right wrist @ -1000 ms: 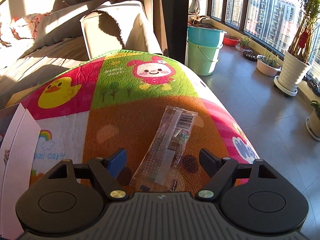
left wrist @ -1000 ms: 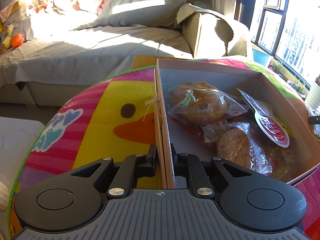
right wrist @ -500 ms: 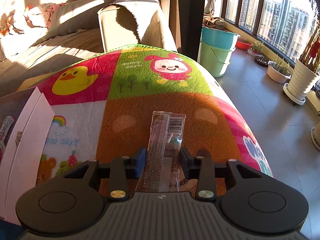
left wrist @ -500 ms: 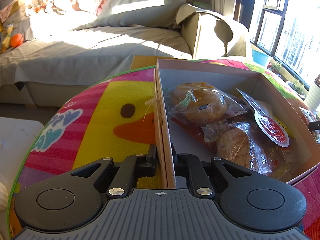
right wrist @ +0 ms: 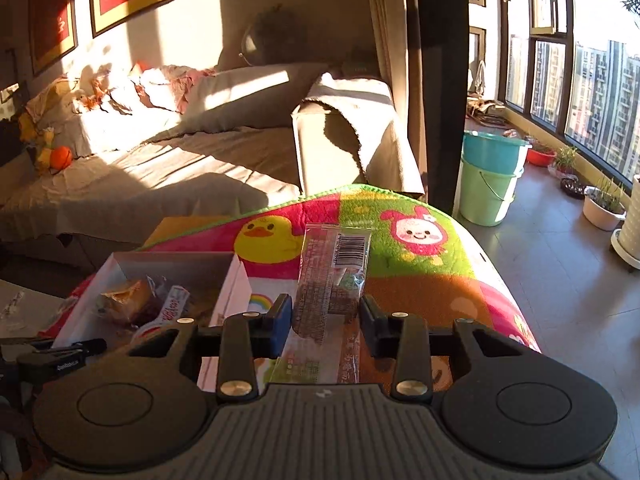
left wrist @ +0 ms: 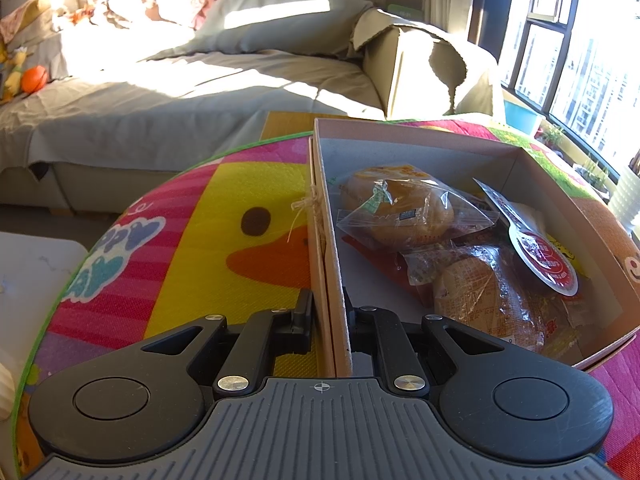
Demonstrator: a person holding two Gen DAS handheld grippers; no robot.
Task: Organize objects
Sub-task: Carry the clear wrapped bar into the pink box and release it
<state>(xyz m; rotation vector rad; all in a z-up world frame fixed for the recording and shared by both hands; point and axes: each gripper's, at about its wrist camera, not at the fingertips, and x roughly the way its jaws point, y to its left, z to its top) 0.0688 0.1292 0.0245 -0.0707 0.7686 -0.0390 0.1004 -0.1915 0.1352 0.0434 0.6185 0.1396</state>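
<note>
Snack packet (right wrist: 332,276) clamped between the pads of the right gripper (right wrist: 326,318), lifted clear of the cartoon mat (right wrist: 416,264) and tilted forward, barcode end away from the camera, transparent wrapper with fine print too small to read. Pointing downward over the mat, with the cardboard box (right wrist: 236,280) just to the lower left. Left gripper (left wrist: 330,322) pinched tight on the near side wall of the same box (left wrist: 332,264), one finger outside and one inside, angled down toward the mat. Inside the box: wrapped bun (left wrist: 400,212) at the far end, second wrapped bun (left wrist: 484,300) nearer, round red-labelled sachet (left wrist: 548,262) leaning against the right wall, lettering illegible. Yellow duck (left wrist: 248,240) printed on the mat beside the box; "good day" lettering partly readable there.
</note>
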